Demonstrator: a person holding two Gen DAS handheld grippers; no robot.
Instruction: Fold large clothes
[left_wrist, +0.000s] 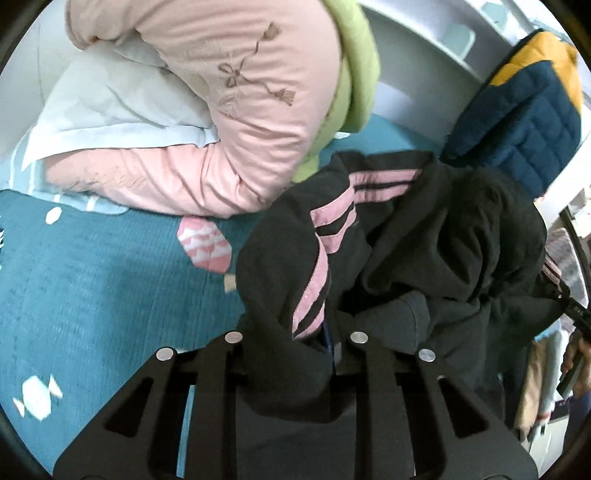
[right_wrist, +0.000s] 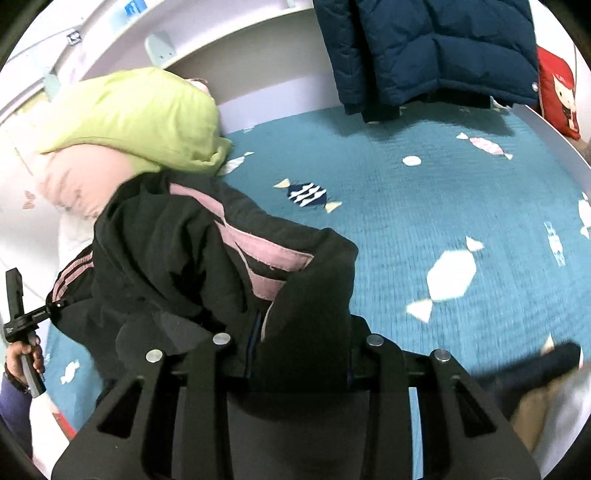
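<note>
One black jacket (left_wrist: 406, 236) — two hand-held grippers (left_wrist: 291, 343).

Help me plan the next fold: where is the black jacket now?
The black jacket hangs bunched between both grippers over the teal bedspread, right of the pink quilt in the left wrist view.

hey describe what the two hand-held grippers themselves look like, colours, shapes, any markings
Both look alike. The left hand-held gripper and the right hand-held gripper are matte black, with angular linkage arms pierced by triangular cut-outs and four round silver pivot pins each. The right view also shows the other unit's black handle, small white lettering, in a bare hand with a dark blue sleeve.
</note>
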